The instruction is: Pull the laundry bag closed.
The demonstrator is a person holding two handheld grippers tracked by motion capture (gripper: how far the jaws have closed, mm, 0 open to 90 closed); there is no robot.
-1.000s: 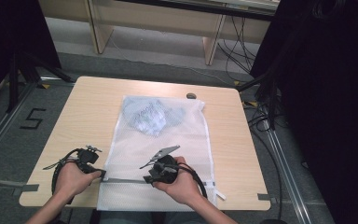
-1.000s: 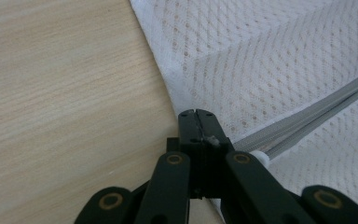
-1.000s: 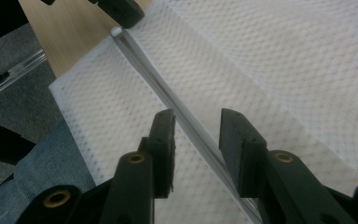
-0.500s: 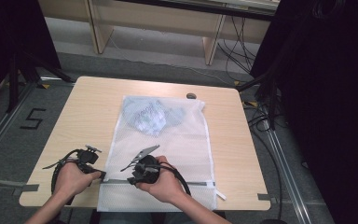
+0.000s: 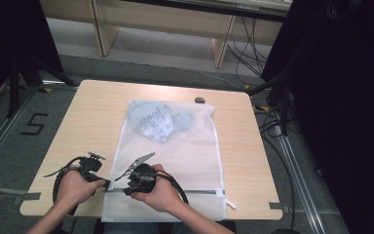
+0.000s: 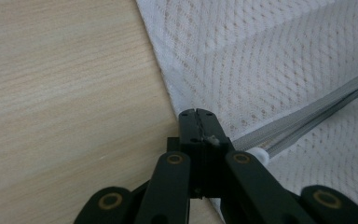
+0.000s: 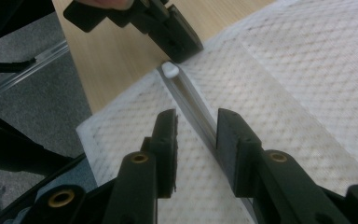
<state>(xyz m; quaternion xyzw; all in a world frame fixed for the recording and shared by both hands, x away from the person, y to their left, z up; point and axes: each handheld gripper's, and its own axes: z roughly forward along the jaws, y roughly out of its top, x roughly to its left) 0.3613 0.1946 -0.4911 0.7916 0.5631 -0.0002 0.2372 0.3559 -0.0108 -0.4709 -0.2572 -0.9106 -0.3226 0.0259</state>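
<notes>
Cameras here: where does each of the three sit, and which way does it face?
High view: fixed above the person's side, looking forward and down on the table; forearms, both hands, left claw and right claw enter from below.
Left gripper view: rides the left claw, looking along its shut jaws, clamped on the mesh bag at its edge.
Right gripper view: rides the right claw, looking along its open jaws, which straddle the zipper.
Shared: both gripper views show the zipper's white end; the right one also shows the left claw.
</notes>
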